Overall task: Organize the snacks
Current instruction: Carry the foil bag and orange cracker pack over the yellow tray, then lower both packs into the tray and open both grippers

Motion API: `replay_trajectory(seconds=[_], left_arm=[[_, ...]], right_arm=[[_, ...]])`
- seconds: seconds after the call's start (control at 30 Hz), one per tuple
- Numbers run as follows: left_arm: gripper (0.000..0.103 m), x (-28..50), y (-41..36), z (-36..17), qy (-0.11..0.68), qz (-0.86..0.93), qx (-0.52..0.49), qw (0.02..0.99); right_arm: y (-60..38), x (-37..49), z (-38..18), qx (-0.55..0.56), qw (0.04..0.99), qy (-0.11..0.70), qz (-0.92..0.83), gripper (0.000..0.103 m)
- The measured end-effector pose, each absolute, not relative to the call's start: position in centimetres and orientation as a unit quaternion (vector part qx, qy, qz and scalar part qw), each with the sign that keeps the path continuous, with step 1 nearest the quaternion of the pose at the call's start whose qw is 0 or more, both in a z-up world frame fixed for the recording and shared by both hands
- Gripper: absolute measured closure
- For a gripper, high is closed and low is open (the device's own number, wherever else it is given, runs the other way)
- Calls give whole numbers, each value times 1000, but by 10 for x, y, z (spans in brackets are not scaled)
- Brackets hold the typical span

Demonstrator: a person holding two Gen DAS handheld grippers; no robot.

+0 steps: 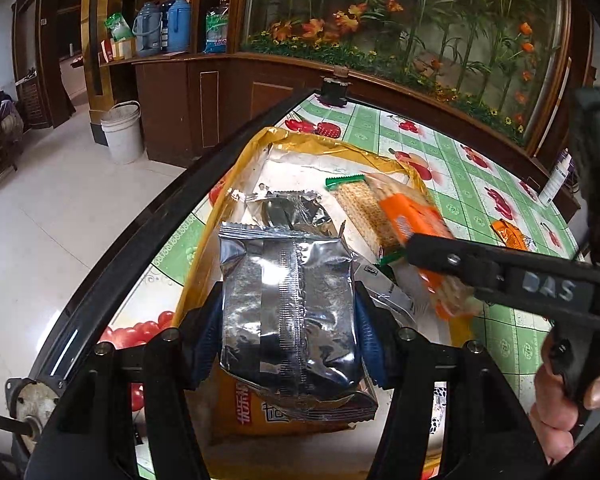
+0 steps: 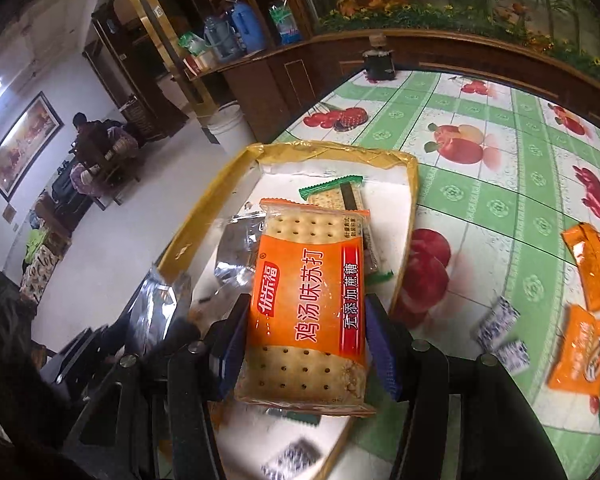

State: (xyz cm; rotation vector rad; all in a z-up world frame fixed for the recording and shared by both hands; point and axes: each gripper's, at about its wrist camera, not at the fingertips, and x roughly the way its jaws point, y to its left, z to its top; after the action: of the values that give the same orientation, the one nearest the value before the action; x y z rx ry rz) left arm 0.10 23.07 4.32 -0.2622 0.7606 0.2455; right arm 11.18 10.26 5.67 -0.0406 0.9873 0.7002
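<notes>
My left gripper [image 1: 288,320] is shut on a silver foil snack pack [image 1: 288,304], held over the yellow-rimmed shallow box [image 1: 320,146]. Under it in the box lie another silver pack [image 1: 292,212] and a green-ended cracker pack [image 1: 360,208]. My right gripper [image 2: 306,344] is shut on an orange cracker pack [image 2: 308,300], also above the box [image 2: 332,152]. In the left wrist view this orange pack [image 1: 416,220] and the right gripper's black finger [image 1: 460,256] reach in from the right. The green-ended pack [image 2: 336,194] and silver packs [image 2: 236,248] lie below.
The table has a green fruit-print cloth [image 2: 500,168]. Orange packs [image 2: 592,268] and small blue-white sweets [image 2: 496,324] lie loose at the right. A dark pot [image 2: 378,62] stands at the far edge. A wooden cabinet and white bucket [image 1: 122,132] stand beyond the table's left edge.
</notes>
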Motion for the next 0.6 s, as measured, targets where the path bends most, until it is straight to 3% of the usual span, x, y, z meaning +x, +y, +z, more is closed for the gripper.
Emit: replay_trajectory(seconds=[0.6], left_arm=[[44,-4,213,39,330,152,-93,927]], right_arm=[[121,123,35,-39,837,446,315,47]])
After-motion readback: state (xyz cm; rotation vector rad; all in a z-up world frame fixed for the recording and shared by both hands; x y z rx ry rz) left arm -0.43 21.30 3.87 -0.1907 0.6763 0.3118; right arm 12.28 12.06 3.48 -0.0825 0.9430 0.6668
